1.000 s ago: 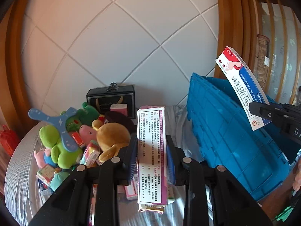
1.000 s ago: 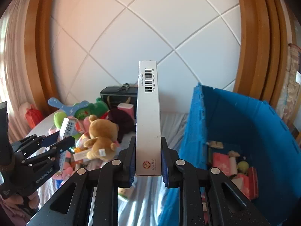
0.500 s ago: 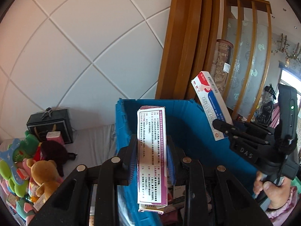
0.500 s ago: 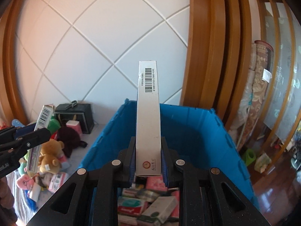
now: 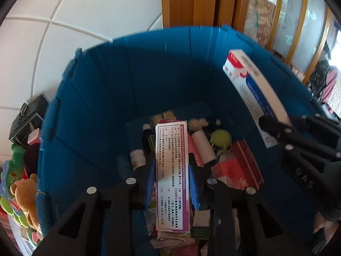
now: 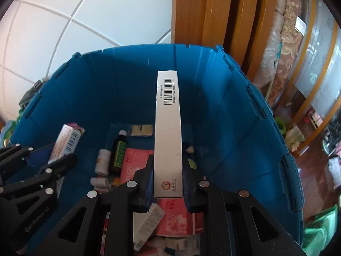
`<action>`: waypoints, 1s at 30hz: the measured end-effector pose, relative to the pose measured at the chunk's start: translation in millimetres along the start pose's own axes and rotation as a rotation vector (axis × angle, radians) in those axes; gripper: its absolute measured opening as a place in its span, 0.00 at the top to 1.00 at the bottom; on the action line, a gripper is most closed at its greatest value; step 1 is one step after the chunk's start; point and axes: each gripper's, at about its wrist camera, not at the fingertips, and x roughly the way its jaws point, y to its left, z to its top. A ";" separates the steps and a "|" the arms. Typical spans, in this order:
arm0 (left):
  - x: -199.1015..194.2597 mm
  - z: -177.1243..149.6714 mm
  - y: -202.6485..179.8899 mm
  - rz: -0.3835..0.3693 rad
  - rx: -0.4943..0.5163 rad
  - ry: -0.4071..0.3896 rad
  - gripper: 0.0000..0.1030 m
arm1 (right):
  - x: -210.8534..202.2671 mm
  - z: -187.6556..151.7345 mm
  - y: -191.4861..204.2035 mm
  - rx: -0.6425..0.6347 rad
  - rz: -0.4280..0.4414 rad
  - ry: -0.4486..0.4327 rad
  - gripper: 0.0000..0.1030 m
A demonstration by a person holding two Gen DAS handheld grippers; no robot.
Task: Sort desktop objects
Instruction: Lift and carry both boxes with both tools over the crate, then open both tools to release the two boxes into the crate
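The left hand-held gripper clamps a purple-edged white printed carton at lower centre of its view, the right hand-held gripper pinches a long white barcoded carton at centre frame, both above the deep blue plastic crate with red packets on its floor.

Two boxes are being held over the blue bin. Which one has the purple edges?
The box in the left gripper: the purple-edged box covered in small print. The right gripper holds a plain white box with a barcode, over the blue bin.
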 end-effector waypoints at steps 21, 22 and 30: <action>34.9 -8.8 0.2 0.015 0.002 0.223 0.59 | 32.3 -11.1 -4.2 -0.003 -0.012 0.159 0.31; 36.7 -8.9 0.2 0.024 0.001 0.230 0.59 | 34.0 -11.0 -4.7 -0.003 -0.017 0.167 0.21; 46.0 -10.7 1.5 0.025 -0.004 0.276 0.59 | 46.3 -16.6 -4.1 -0.004 -0.039 0.234 0.00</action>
